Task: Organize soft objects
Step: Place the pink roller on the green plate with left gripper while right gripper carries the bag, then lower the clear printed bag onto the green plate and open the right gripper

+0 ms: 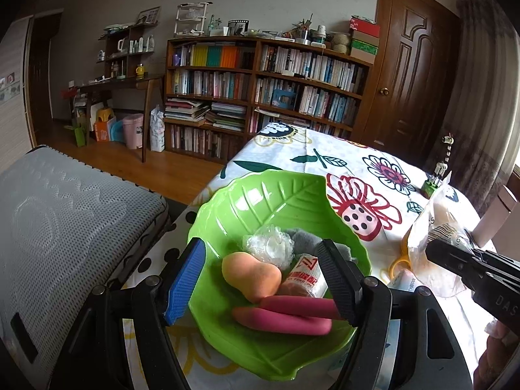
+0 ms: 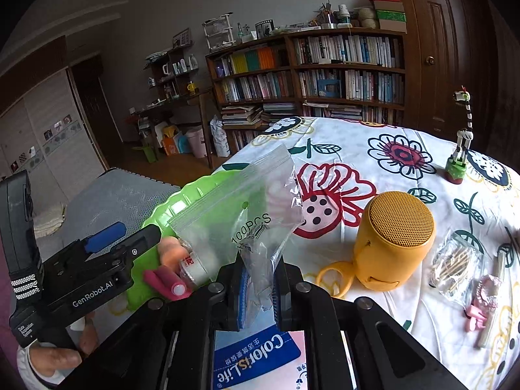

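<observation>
1. The right hand-held gripper (image 2: 258,287) is clamped on a clear zip bag (image 2: 247,208), held beside the green leaf plate (image 1: 260,195) on the counter (image 2: 373,149).
2. The left hand-held gripper (image 1: 263,279) stands apart over the plate; the bag's contents look like cotton pads, perhaps.
3. Next: carry the bag in and let go.

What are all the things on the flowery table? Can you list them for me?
leaf plate: one, green, left side of table
sponge: one, orange, in plate
foam rollers: two, pink, in plate
bandage roll: one, white with red print, in plate
plastic wad: one, clear, in plate
grey cloth: one, in plate
zip bag: one, clear, held beside the plate
speaker: one, yellow, mid-table
giraffe toy: one, far right
cotton swab packet: one, clear, right
bookcase: brown, behind
left gripper: open, over plate
right gripper: pinching bag
</observation>
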The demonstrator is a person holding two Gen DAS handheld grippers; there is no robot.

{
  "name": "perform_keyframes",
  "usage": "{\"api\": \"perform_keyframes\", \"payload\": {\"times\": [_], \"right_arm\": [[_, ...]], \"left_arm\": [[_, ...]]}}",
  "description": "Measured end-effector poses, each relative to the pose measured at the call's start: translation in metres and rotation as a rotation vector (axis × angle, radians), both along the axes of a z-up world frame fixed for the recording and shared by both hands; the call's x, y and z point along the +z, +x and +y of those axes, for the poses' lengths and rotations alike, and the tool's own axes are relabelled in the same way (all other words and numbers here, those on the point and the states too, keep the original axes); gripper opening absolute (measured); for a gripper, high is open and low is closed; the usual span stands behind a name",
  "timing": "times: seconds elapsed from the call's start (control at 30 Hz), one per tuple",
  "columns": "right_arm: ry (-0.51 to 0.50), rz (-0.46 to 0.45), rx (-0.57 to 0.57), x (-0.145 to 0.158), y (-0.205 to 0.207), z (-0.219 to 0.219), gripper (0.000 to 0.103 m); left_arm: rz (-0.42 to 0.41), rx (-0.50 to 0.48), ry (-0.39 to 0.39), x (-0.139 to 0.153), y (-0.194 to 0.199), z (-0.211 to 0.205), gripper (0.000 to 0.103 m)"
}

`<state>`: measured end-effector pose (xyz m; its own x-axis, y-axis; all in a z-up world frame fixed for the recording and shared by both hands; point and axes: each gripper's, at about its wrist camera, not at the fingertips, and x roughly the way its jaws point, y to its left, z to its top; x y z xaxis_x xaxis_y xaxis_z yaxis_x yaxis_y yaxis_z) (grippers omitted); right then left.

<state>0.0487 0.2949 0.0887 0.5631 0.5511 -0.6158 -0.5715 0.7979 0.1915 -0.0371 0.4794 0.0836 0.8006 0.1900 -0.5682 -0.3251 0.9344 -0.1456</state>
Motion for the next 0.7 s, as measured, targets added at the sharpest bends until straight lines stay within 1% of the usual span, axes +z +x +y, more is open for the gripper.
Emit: {"api": "perform_keyframes", "payload": {"times": [0.23,0.27,0.33,0.37,0.4,0.47,0.6,0.7], "right_arm": [[-0.010,0.028,0.049,-0.006,0.011,0.036,0.013],[-0.016,0.027,0.053,-0.007,0.011,0.041,0.015],[-0.025,0.026,0.064,-0.009,0.013,0.051,0.030],[-0.023,0.028,0.073,-0.011,0.015,0.054,0.053],[-0.014,0.024,0.074,-0.012,0.016,0.056,0.061],[-0.006,0.022,0.079,-0.014,0.017,0.059,0.062],[-0.016,0.026,0.077,-0.018,0.014,0.059,0.063],[0.004,0.030,0.055,-0.016,0.013,0.051,0.065]], "left_arm": [[-0.018,0.050,-0.007,0.005,-0.003,0.013,0.073],[-0.021,0.058,-0.006,0.006,-0.004,0.015,0.073],[-0.024,0.073,-0.011,0.007,-0.005,0.019,0.073],[-0.026,0.079,-0.016,0.007,-0.005,0.022,0.073],[-0.026,0.084,-0.020,0.007,-0.005,0.024,0.073],[-0.025,0.110,-0.019,0.007,-0.006,0.028,0.073],[-0.033,0.124,-0.028,0.007,-0.008,0.035,0.073],[-0.033,0.125,-0.025,0.007,-0.008,0.035,0.073]]}}
